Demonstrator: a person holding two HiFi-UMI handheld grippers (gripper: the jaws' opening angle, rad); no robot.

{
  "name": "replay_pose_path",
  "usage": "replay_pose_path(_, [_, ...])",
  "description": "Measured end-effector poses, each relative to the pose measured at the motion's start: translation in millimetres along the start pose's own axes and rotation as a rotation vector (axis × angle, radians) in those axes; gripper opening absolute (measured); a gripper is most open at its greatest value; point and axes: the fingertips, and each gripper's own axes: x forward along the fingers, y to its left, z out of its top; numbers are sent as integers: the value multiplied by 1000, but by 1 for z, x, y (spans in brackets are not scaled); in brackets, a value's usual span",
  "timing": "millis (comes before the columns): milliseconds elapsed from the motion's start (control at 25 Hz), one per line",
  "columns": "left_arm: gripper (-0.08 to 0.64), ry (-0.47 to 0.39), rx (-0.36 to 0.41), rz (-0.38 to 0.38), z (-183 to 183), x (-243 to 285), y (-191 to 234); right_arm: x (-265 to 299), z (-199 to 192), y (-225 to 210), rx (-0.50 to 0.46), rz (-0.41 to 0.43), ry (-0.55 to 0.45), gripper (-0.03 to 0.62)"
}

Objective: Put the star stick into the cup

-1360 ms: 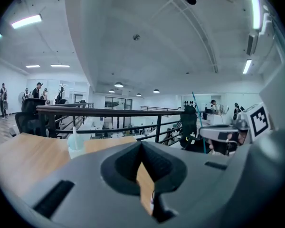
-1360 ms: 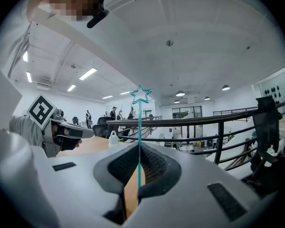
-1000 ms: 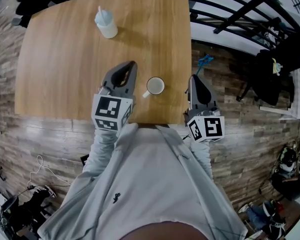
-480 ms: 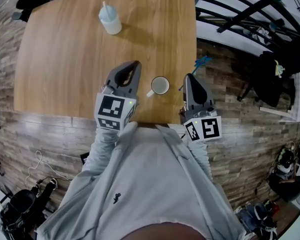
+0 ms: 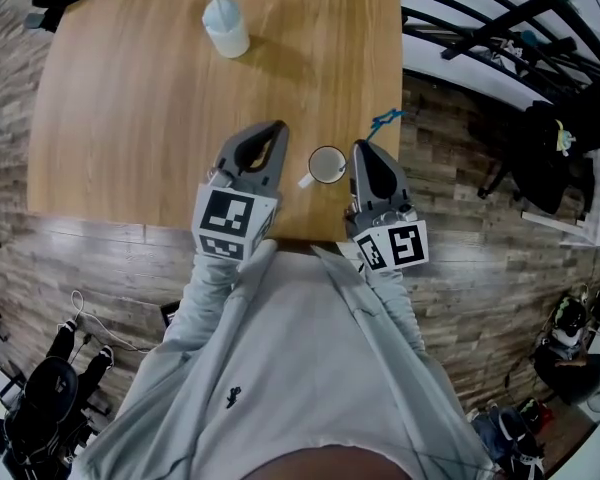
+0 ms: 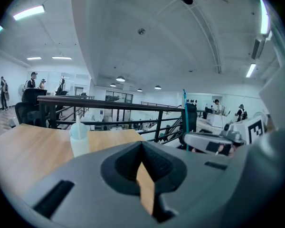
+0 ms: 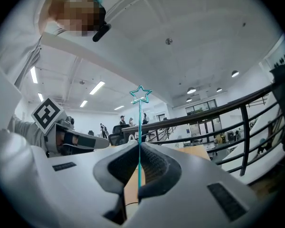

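A white cup (image 5: 327,164) stands near the front edge of the wooden table (image 5: 130,118), handle to the left. My right gripper (image 5: 360,149) sits just right of the cup, shut on the thin blue star stick (image 5: 385,120), whose star end points up and away past the table's right edge. In the right gripper view the stick (image 7: 139,127) rises straight from the closed jaws of the right gripper (image 7: 139,148) to its star outline. My left gripper (image 5: 273,128) hovers just left of the cup, and in its own view this left gripper (image 6: 142,148) is shut on nothing.
A translucent squeeze bottle (image 5: 226,28) stands at the far side of the table, also seen as the bottle (image 6: 79,137) ahead of the left gripper. Black railings (image 5: 500,18) run beyond the table's right edge. Brick-pattern floor surrounds the table.
My right gripper has moved left with the star stick, from beside the table's right edge to right next to the cup. The left gripper has stayed by the cup.
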Motion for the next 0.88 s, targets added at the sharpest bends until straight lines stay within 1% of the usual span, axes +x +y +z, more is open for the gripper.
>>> replay_pose_path(320, [18, 18, -6, 4, -12, -3, 2, 8, -44, -5, 16, 6, 58, 20])
replay_pose_path(440, [18, 19, -15, 10, -16, -3, 3, 9, -58, -5, 6, 5, 88, 20])
replay_pose_path(880, [18, 14, -24, 0, -21, 0, 1, 11, -104, -1, -76, 26, 281, 20])
